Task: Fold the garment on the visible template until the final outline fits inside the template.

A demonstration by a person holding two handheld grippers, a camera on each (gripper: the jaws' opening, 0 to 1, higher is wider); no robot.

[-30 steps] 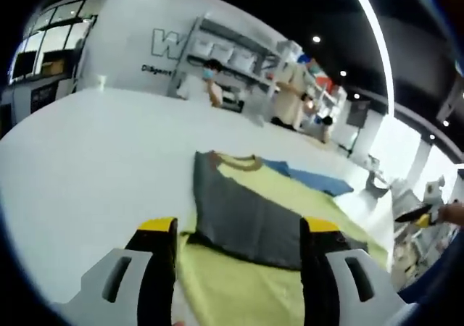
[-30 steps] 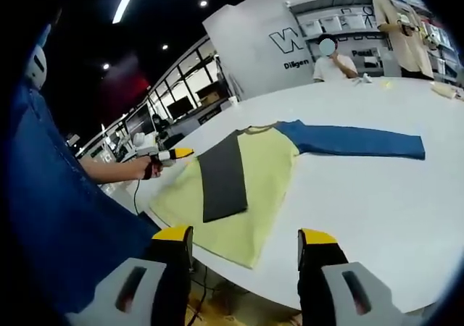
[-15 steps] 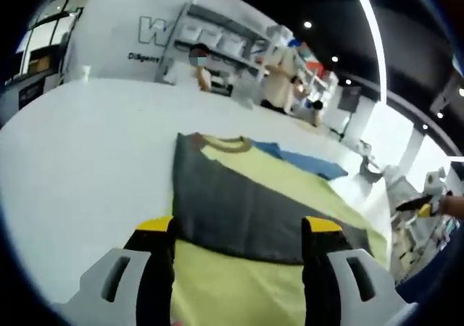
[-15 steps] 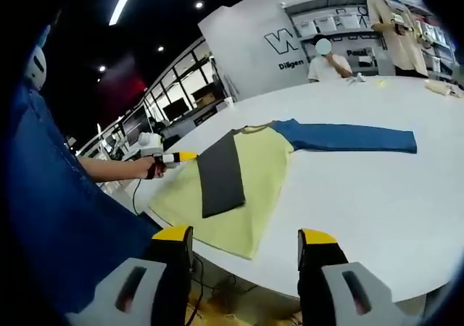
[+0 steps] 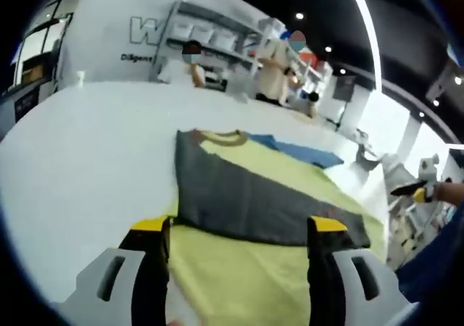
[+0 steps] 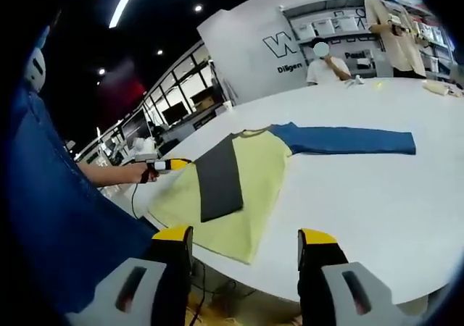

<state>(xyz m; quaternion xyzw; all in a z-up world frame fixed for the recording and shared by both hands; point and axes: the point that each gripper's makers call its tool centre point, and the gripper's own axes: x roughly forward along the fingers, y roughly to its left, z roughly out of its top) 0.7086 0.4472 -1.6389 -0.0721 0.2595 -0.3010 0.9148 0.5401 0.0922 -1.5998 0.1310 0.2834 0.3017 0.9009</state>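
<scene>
Done: one gray sleeve (image 6: 220, 182) is folded over the yellow shirt (image 6: 250, 174), on the white table (image 6: 377, 195) at 12 o'clock.
Left: blue sleeve (image 6: 348, 140), at 2 o'clock, not folded.
Count: one shirt, two sleeves, two grippers.
Left gripper (image 5: 237, 228): spread, holding nothing.
Right gripper (image 6: 245, 237): spread, holding nothing.

People (image 6: 328, 61) stand near what look like shelves (image 5: 217, 32) behind the white table (image 6: 377, 188).
</scene>
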